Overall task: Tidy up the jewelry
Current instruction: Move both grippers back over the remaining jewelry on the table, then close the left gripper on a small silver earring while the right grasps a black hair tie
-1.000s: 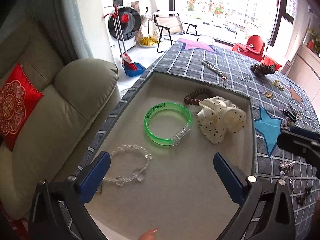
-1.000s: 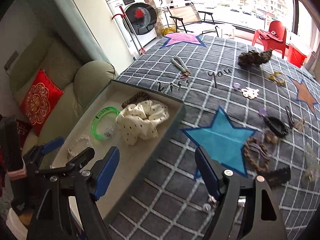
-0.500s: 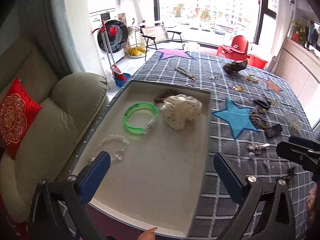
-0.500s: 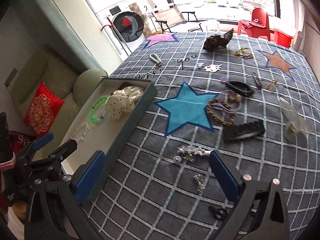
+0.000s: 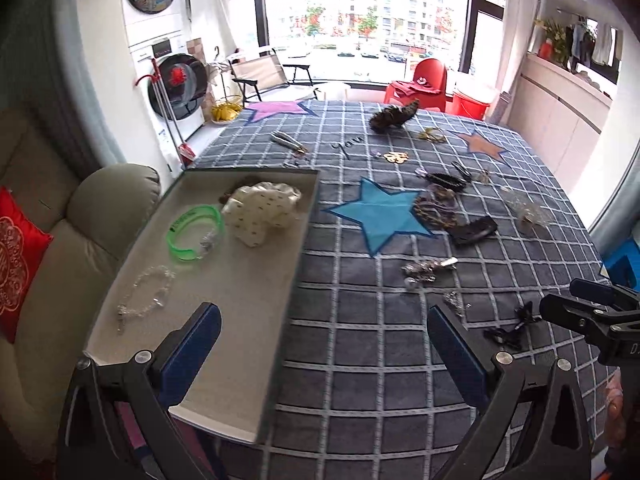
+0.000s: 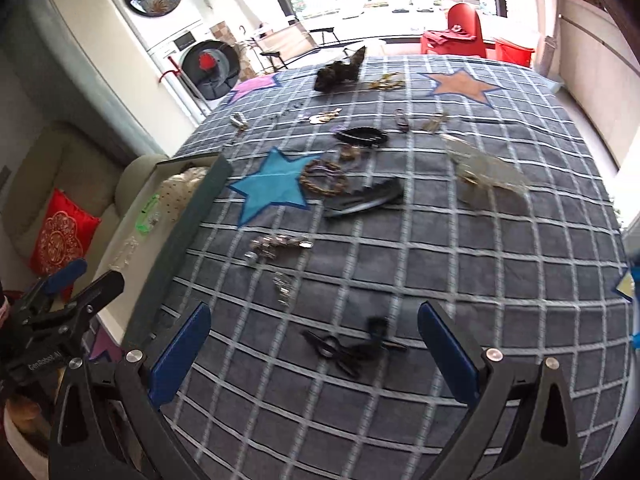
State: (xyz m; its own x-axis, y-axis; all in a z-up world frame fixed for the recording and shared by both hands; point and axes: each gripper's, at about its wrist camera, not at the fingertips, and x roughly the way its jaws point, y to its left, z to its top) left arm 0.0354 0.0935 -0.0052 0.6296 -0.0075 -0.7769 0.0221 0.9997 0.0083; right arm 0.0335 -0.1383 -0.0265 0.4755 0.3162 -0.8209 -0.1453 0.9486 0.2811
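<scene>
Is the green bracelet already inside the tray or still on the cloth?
Inside. The green bracelet lies on the tray floor, beside the white dotted scrunchie.

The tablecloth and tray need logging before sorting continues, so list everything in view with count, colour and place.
tray: one, grey, cloth's left edge
green bangle: one, in tray
dotted scrunchie: one, cream, in tray beside bangle
clear bead bracelet: one, in tray, nearer end
blue star patch: one, right of tray
braided bracelet: one, brown, beside the star
black hair clip: one, right of braided bracelet
silver pieces: small cluster, mid cloth
black clip: one, blurred, between right gripper's fingers
feathery dark piece: one, far end
red cushion: one, on sofa
left gripper: open
right gripper: open, jaws just widened, touching nothing
</scene>
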